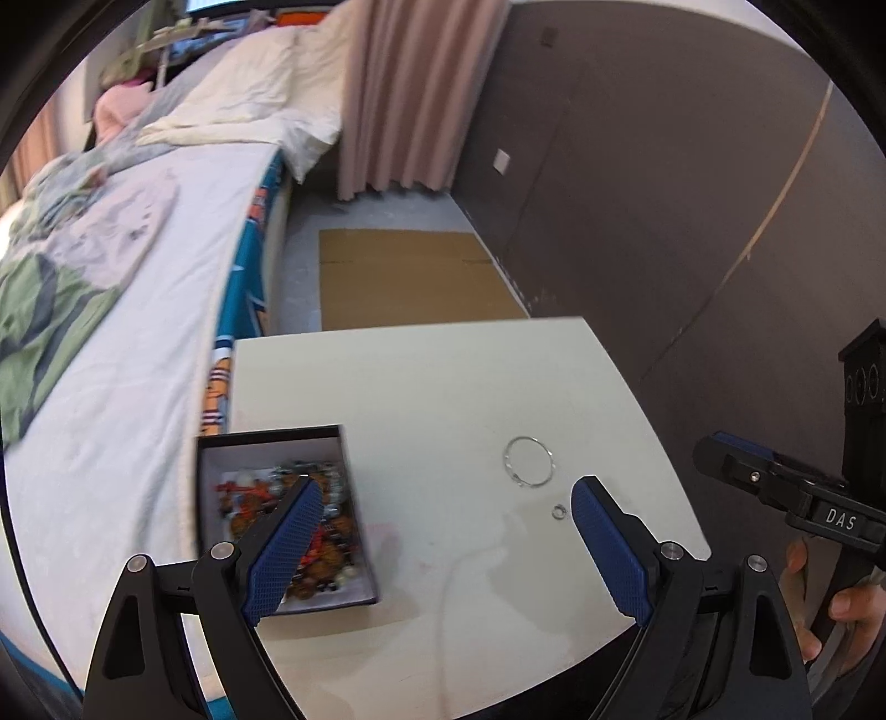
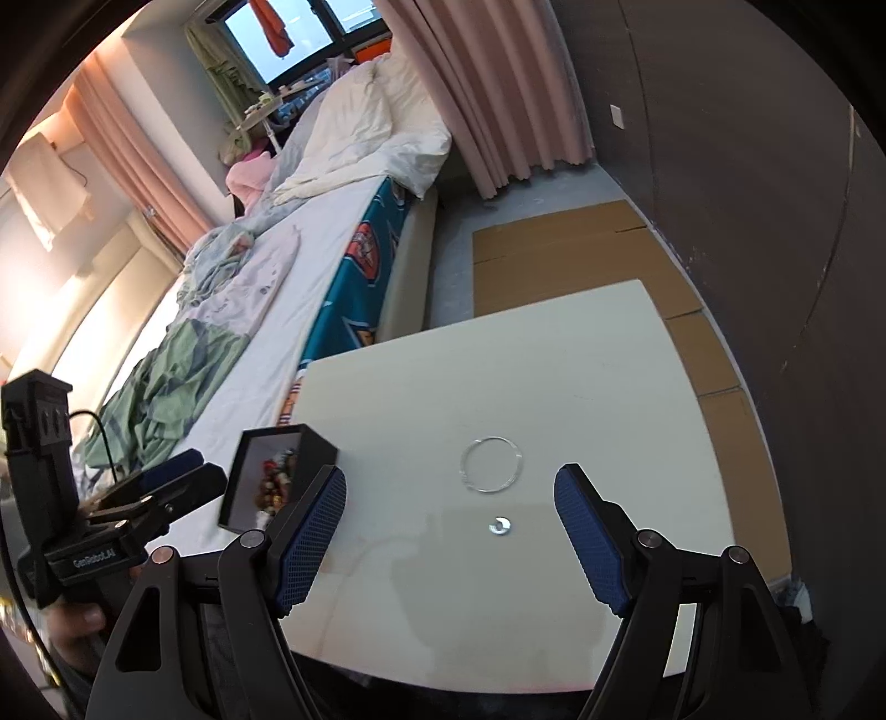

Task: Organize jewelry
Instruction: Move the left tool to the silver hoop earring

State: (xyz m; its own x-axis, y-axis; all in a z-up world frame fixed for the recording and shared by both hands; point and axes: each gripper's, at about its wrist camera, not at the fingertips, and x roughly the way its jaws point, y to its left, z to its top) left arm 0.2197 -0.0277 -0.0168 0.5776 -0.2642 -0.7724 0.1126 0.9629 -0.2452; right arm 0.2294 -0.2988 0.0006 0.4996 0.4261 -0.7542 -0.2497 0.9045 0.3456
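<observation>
Room: bedroom; a pale worktop stands beside the bed, dark wall on the right, cardboard flat on the floor beyond.
Worktop use: mostly bare, which leaves the loose pieces easy to single out; the box sits at the edge on the bed side.
Left tool: fingers spread wide, holding nothing; it hangs above the worktop with the near blue pad over the box's near part, judged a waiting or lining-up pose.
Right tool: also spread wide and empty, raised over the near part of the worktop, with the small ring seen between its fingers, so probably aimed at that piece.
Small ring: lies flat on the worktop, nearest of the loose pieces, just in front of the bangle and apart from it; thin and low, judged hard to pinch without sliding.
Bangle: thin silver hoop, flat, a little farther in, not touching the ring.
Jewelry box: black, open-topped, white-lined, already holding a heap of orange, red and dark beads; judged the place where the pieces are gathered.
Progress: two pieces lie outside the box, so sorting looks unfinished.
Far: rumpled bedding, pink curtain, window at the back.
</observation>
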